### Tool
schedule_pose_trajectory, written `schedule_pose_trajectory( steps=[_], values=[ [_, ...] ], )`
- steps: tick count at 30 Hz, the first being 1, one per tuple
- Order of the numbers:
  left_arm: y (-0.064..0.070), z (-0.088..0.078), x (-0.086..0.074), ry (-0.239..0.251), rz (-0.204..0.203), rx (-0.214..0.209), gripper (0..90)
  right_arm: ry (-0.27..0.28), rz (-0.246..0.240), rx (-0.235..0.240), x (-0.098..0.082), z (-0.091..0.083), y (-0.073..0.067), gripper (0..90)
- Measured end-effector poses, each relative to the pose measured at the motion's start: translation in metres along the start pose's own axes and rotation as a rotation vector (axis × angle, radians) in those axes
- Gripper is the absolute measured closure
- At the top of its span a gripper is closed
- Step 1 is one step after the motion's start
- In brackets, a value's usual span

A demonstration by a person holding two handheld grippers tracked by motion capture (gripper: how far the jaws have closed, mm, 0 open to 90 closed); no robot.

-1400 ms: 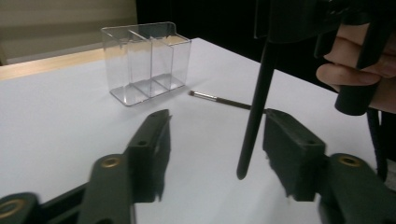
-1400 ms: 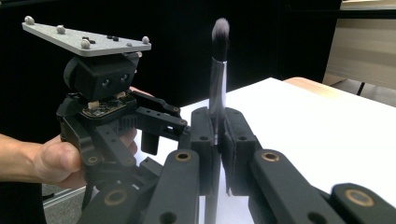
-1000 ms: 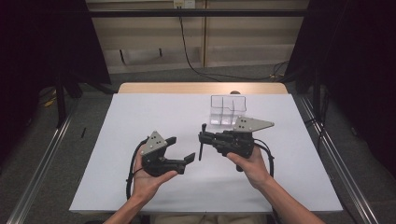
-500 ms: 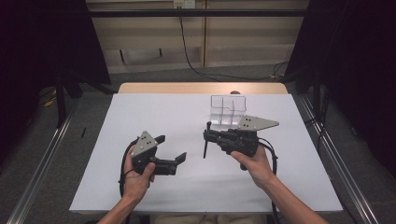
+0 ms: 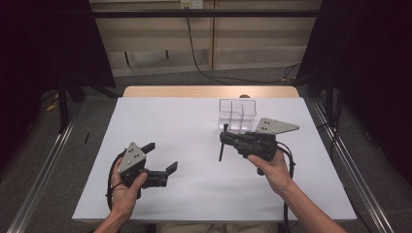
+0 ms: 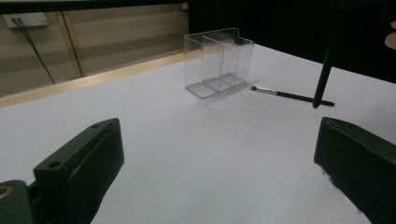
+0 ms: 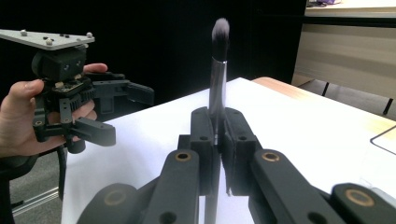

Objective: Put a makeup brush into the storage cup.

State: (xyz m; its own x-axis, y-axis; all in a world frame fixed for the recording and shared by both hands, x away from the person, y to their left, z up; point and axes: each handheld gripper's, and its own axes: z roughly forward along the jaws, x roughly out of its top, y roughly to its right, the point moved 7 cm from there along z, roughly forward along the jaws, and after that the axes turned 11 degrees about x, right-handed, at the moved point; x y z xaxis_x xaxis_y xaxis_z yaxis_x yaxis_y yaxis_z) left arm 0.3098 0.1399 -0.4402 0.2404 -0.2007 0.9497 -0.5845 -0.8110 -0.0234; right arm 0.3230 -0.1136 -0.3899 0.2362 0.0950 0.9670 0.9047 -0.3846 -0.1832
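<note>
Over white table [image 5: 194, 126]: right tongs [image 5: 224, 143] clench makeup brush [image 5: 223, 145] (bristles up); left tongs [image 5: 163, 158] just opened wide, empty

No readable text, labels, brands or numbers on anything.

Wide bare tabletop [image 5: 184, 121] is left open btwn the two grippers. Passage at the far right is blocked by the clear organizer [image 5: 237, 113]; a thin brush [image 6: 292, 96] is laid just beside it.

A lab-like recording bay: black curtains [image 5: 43, 48] flank a white-covered table [image 5: 184, 126] on floor rails [image 5: 43, 160].
</note>
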Motion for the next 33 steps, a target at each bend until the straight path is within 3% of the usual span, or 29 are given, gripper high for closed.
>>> schedule_pose_trajectory(
  steps=[2,7,9,13,21,23,25,27,33],
  values=[
    [-0.005,-0.003,-0.003,0.006,-0.037,0.006,1.2,-0.003,0.0,-0.003,0.0,-0.001,0.002,84.2],
    [-0.014,-0.011,-0.011,0.005,-0.046,0.018,1.0,-0.007,-0.001,-0.019,-0.001,-0.002,0.008,84.2],
    [-0.016,-0.015,-0.013,0.007,-0.078,0.002,0.9,-0.008,-0.002,-0.029,-0.001,-0.004,0.011,84.2],
    [-0.02,-0.023,-0.021,-0.002,-0.083,0.011,1.4,-0.011,-0.002,-0.044,-0.002,-0.005,0.016,84.2],
    [-0.027,-0.029,-0.03,0.024,-0.096,0.029,2.5,-0.005,0.014,-0.063,-0.003,-0.004,0.028,84.2],
    [-0.029,-0.029,-0.03,0.038,-0.114,0.025,2.7,-0.004,0.018,-0.071,-0.003,-0.005,0.031,84.1],
    [-0.033,-0.029,-0.03,0.06,-0.106,0.046,2.8,0.002,0.023,-0.075,-0.003,-0.006,0.034,84.2],
    [-0.037,-0.03,-0.031,0.081,-0.125,0.066,1.9,0.006,0.027,-0.081,-0.002,-0.007,0.037,84.2],
    [-0.042,-0.032,-0.036,0.074,-0.126,0.078,2.2,0.02,0.03,-0.106,0.002,-0.014,0.046,84.2]
  ],
)
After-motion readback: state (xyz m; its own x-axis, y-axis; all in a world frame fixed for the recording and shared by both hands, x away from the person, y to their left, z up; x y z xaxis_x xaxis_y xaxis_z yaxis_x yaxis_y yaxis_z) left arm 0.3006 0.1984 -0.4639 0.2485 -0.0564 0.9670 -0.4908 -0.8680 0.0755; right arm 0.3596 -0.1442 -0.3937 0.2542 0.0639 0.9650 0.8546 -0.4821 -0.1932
